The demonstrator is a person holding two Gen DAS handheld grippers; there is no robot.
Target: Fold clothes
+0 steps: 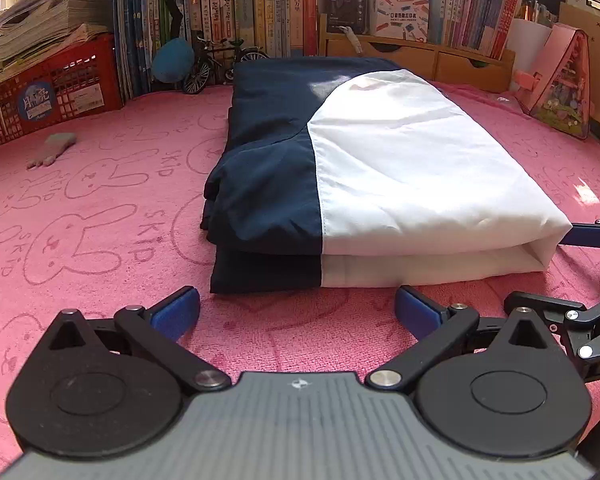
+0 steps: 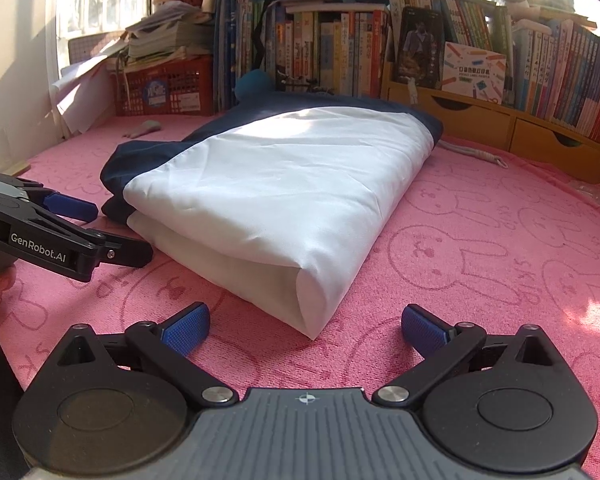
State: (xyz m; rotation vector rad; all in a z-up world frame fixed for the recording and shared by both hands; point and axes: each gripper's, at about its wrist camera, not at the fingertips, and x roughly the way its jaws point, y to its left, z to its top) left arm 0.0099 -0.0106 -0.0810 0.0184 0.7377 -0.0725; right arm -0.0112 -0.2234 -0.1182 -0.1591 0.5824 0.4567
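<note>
1. Low over the pink rabbit-print blanket, the left gripper hangs with its blue-padded fingers spread wide and nothing between them.
2. Just beyond its tips lies the folded garment, navy on the left part and white on the right, resting flat on the blanket with its doubled-over edge facing the gripper.
3. Beside it, the right gripper also stands wide apart and empty, pointed at the near white corner of the garment without touching it.
4. From the right wrist view, the left gripper shows at the far left, close to the garment's navy corner.
5. Farther back, a small grey glove lies on the blanket, near a red plastic crate stacked with papers.
6. Behind everything runs a row of books, with a model bicycle parked in front.
</note>
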